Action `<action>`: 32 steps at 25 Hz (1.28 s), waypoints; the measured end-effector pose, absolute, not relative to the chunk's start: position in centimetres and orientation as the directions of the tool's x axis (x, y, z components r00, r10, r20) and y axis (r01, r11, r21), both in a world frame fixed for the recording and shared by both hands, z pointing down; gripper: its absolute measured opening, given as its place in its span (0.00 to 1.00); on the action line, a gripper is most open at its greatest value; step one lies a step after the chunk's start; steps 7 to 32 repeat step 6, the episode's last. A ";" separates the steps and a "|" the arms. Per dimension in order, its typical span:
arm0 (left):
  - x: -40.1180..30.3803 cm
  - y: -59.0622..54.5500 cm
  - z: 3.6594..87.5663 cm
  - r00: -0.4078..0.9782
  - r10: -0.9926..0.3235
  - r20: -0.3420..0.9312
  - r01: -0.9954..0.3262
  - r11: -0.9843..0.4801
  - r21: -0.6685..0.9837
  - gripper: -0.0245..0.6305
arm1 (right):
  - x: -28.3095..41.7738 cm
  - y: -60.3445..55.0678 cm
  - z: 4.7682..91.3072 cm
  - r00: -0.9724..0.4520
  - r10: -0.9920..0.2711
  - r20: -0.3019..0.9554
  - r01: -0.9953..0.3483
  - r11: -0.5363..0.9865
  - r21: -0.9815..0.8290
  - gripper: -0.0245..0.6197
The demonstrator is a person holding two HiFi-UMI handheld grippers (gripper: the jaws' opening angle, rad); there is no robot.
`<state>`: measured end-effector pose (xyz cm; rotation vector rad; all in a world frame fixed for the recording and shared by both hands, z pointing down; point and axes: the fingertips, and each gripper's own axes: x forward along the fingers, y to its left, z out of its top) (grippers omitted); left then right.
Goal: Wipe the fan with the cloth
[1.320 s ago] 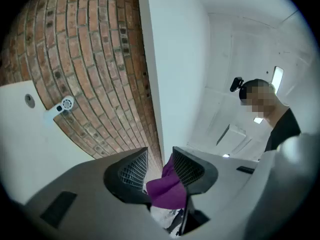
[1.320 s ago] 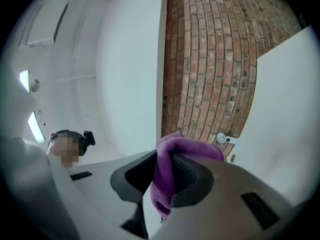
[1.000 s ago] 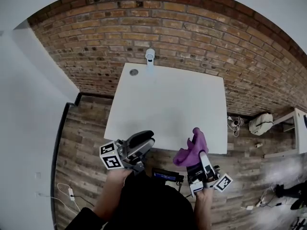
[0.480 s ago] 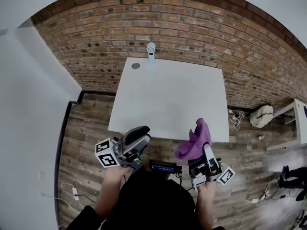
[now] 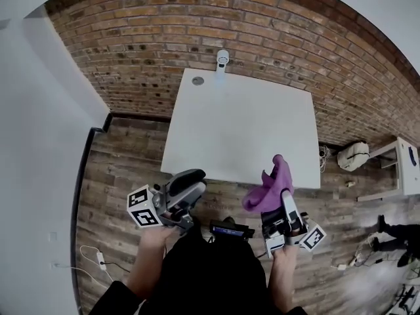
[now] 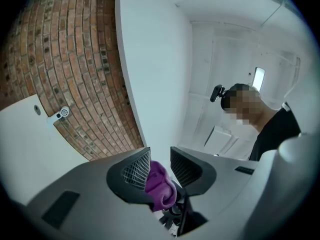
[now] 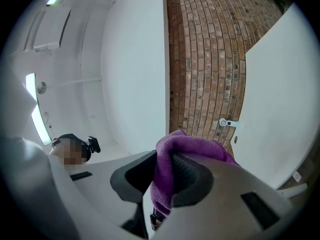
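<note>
A small white fan (image 5: 223, 59) stands at the far edge of the white table (image 5: 243, 130), against the brick wall. It also shows as a tiny white fan (image 6: 62, 113) in the left gripper view and as a fan (image 7: 226, 123) in the right gripper view. My right gripper (image 5: 285, 197) is shut on a purple cloth (image 5: 269, 186), which bunches up above its jaws just over the table's near edge. The cloth (image 7: 172, 174) is pinched between the pads. My left gripper (image 5: 188, 184) hangs in front of the table with its jaws closing on nothing. Through its gap (image 6: 160, 168) the purple cloth (image 6: 159, 186) shows beyond.
A round cable hole (image 5: 197, 81) sits in the table near the fan. On the wooden floor, a white bag (image 5: 354, 155) and a white shelf (image 5: 408, 166) lie to the right, and a cable (image 5: 98, 260) to the left. A grey wall (image 5: 39, 143) closes the left side.
Both grippers have shifted along the table's near edge, the cloth still in the right one. The left jaws stand a little narrower. The table now sits further right in the head view.
</note>
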<state>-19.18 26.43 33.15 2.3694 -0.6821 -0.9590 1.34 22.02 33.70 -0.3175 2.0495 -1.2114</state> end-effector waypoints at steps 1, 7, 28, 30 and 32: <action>-19.7 26.8 33.3 0.621 -0.603 -0.501 -0.254 -0.760 0.598 0.24 | 0.8 22.5 33.7 -0.708 -0.536 -0.459 0.143 0.528 -0.837 0.14; -21.3 28.6 34.1 0.622 -0.581 -0.525 -0.211 -0.770 0.602 0.24 | -0.6 25.1 35.6 -0.701 -0.571 -0.427 0.119 0.497 -0.860 0.14; -21.3 28.6 34.1 0.622 -0.581 -0.525 -0.211 -0.770 0.602 0.24 | -0.6 25.1 35.6 -0.701 -0.571 -0.427 0.119 0.497 -0.860 0.14; -21.3 28.6 34.1 0.622 -0.581 -0.525 -0.211 -0.770 0.602 0.24 | -0.6 25.1 35.6 -0.701 -0.571 -0.427 0.119 0.497 -0.860 0.14; -21.3 28.6 34.1 0.622 -0.581 -0.525 -0.211 -0.770 0.602 0.24 | -0.6 25.1 35.6 -0.701 -0.571 -0.427 0.119 0.497 -0.860 0.14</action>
